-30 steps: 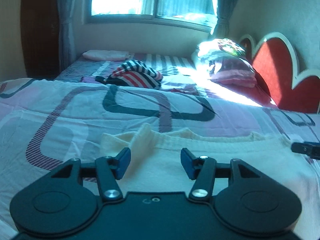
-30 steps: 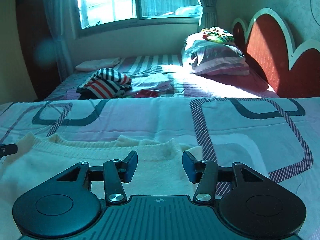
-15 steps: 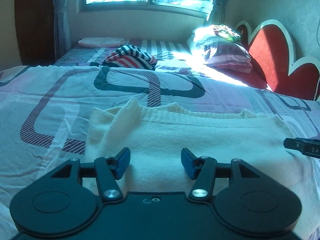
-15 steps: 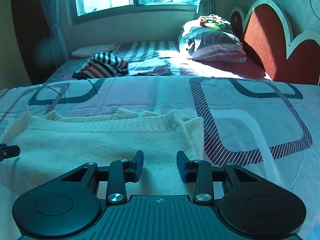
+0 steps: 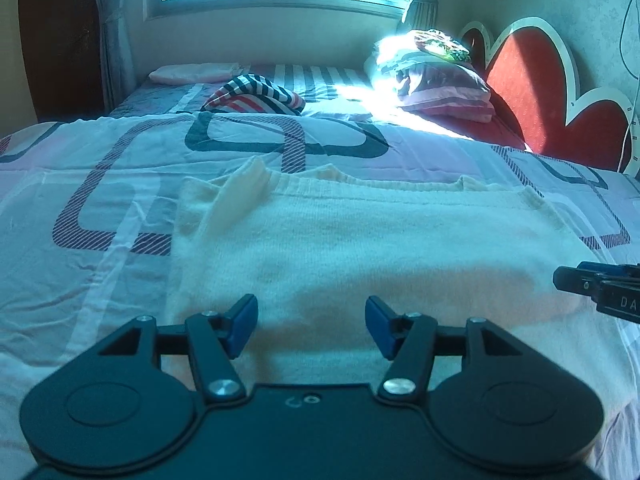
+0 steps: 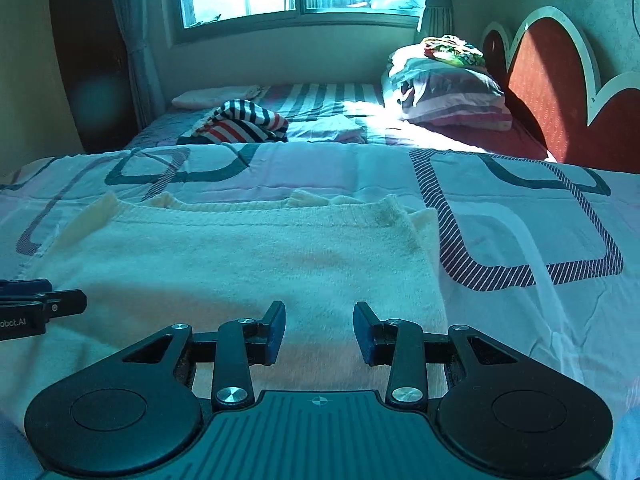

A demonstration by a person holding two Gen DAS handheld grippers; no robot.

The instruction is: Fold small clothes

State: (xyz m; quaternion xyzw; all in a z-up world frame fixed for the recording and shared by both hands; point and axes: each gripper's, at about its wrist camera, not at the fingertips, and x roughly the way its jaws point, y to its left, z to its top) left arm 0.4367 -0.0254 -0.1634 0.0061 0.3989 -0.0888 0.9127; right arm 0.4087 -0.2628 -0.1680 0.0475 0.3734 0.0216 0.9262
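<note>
A cream knitted garment point(image 5: 360, 248) lies flat on the patterned bedspread, folded over, its far edge with a small flap at the left. It also shows in the right wrist view point(image 6: 240, 256). My left gripper point(image 5: 311, 328) is open and empty over the garment's near edge. My right gripper point(image 6: 319, 332) is open and empty, jaws a little narrower, over the garment's near right part. Each gripper's tip shows at the side of the other view: the right one point(image 5: 596, 284), the left one point(image 6: 40, 308).
A striped red, white and dark garment point(image 6: 240, 124) and a folded pale cloth point(image 6: 328, 130) lie farther up the bed. Stacked pillows point(image 6: 452, 92) sit against the red headboard point(image 6: 560, 92) at the right. A window is behind the bed.
Both grippers have pulled back toward me and risen, so more of the garment shows. The right jaws narrowed at half a second ago and have opened a little again.
</note>
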